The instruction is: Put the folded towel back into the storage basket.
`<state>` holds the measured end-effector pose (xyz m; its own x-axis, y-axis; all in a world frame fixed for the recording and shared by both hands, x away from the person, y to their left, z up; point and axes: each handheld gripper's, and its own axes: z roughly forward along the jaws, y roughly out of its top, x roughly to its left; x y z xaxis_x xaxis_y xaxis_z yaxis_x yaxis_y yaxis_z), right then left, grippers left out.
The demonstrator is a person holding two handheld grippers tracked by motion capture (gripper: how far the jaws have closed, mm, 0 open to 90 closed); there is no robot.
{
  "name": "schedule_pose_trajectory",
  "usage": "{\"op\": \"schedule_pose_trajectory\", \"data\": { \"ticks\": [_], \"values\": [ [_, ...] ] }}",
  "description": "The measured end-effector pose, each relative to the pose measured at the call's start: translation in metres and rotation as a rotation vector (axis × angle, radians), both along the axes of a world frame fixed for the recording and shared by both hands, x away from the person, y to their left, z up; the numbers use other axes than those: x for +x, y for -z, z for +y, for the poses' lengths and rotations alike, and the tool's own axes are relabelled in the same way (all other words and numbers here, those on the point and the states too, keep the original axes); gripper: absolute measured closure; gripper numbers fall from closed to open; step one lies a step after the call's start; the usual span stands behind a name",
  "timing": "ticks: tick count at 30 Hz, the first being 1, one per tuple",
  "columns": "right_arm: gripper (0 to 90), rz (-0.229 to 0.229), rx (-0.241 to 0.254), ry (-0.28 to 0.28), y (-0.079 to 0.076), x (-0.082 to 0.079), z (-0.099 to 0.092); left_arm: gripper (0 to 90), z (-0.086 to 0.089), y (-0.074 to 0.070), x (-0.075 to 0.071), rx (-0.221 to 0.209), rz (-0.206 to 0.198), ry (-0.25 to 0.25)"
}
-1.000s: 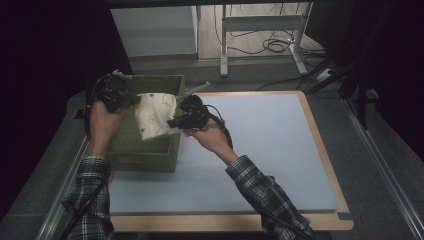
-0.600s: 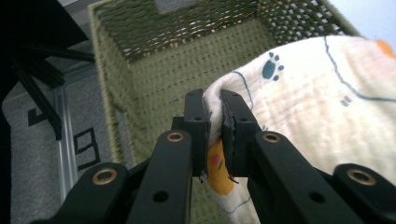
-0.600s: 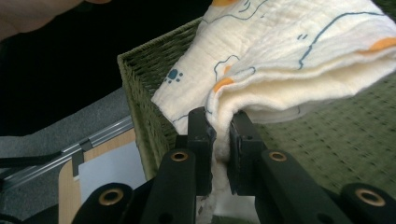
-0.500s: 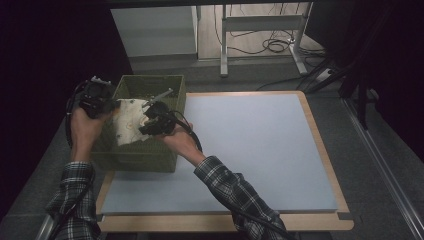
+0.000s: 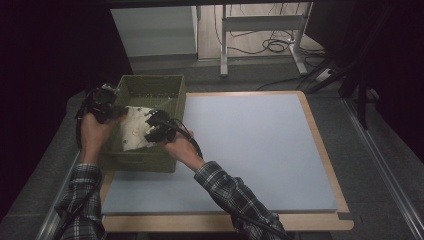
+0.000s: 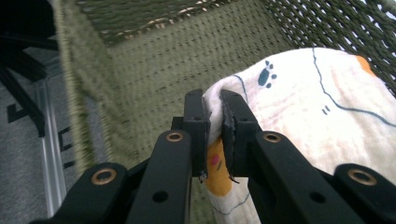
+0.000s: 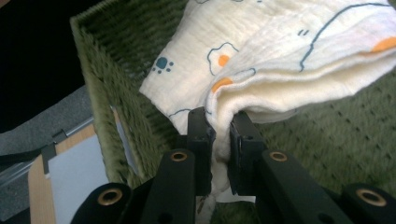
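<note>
High view: a person at a table holds a folded cream cloth (image 5: 133, 131) over a green woven basket (image 5: 172, 92) that sits at the left end of a pale blue mat (image 5: 250, 150), one pair of tongs in each hand. The left gripper (image 5: 114, 111) is clenched on the cloth's left edge, and the left gripper view shows a fold of the fabric (image 6: 299, 107) squeezed tight between the black jaws, with the basket's inner wall (image 6: 154, 70) just beyond. The right gripper (image 5: 149, 131) is likewise clamped on the opposite edge; in the right gripper view a thick bunch of layers (image 7: 280, 60) is pinched between its jaws, the basket floor (image 7: 336, 140) lying below. Gripping both ends at once seems meant to keep the folded cloth stretched flat and its layers together, so it can go into the basket without coming undone. The cloth, printed with paw marks and fried eggs, hangs inside the basket's rim and spans most of its width; whether it already rests on the bottom cannot be told. The likely job in hand is laying it down inside.
</note>
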<state>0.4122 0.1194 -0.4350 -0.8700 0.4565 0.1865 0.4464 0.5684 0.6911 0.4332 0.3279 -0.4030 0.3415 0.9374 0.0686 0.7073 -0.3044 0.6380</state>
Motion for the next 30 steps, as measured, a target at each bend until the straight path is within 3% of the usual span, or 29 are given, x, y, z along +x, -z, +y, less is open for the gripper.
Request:
{"op": "schedule_pose_trajectory", "data": {
  "ticks": [7,14,18,30],
  "values": [
    [80.1,0.033,-0.027,0.036,0.008,-0.005,-0.008,81.1,-0.017,0.016,0.008,-0.001,0.043,0.032],
    [77.9,0.064,-0.063,0.056,0.015,-0.007,-0.007,80.2,-0.019,0.03,0.011,-0.006,0.076,0.035],
    [64.9,0.055,-0.064,0.047,0.013,-0.005,-0.008,68.7,-0.017,0.035,0.011,-0.018,0.068,0.014],
    [53.8,-0.019,-0.031,0.048,-0.007,0.003,-0.028,47.1,-0.016,0.033,0.007,-0.053,0.047,0.017]
  ]
}}
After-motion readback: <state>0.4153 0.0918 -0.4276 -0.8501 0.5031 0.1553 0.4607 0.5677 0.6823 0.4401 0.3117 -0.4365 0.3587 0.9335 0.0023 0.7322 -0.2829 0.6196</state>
